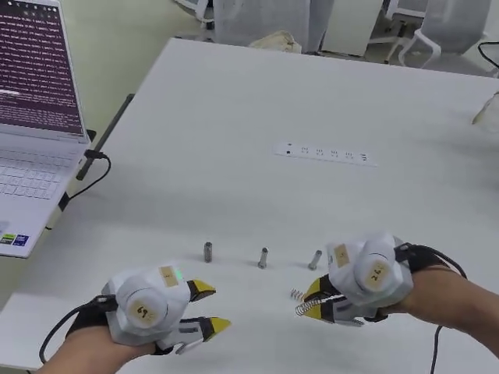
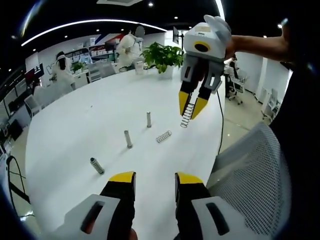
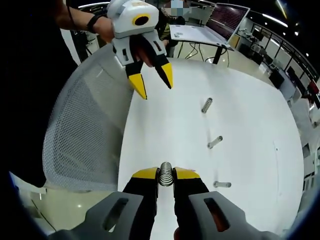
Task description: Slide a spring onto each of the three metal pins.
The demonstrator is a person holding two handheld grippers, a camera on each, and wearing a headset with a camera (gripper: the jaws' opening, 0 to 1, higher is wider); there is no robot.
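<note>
step: spring onto pin | right claw (image 1: pixel 310 302) pinches a spring (image 3: pixel 166 174) near the right pin (image 1: pixel 315 259) | left claw (image 1: pixel 212 307) gapes, empty | likely best: hold coil upright, centre its bore over the pin tip, lower straight, release late

My left claw (image 1: pixel 217 306) and right claw (image 1: pixel 309 302) both have white shells, black fingers and yellow tips. Between the right claw's yellow tips is a silvery coiled metal spring (image 3: pixel 166 174). Just ahead of both claws, the three short grey metal pins (image 1: pixel 263 258) are dull against the plain white table (image 1: pixel 234 109). Far to the left of my left claw, a silver laptop (image 1: pixel 31 187) shows pale text on a dark purple screen.
</note>
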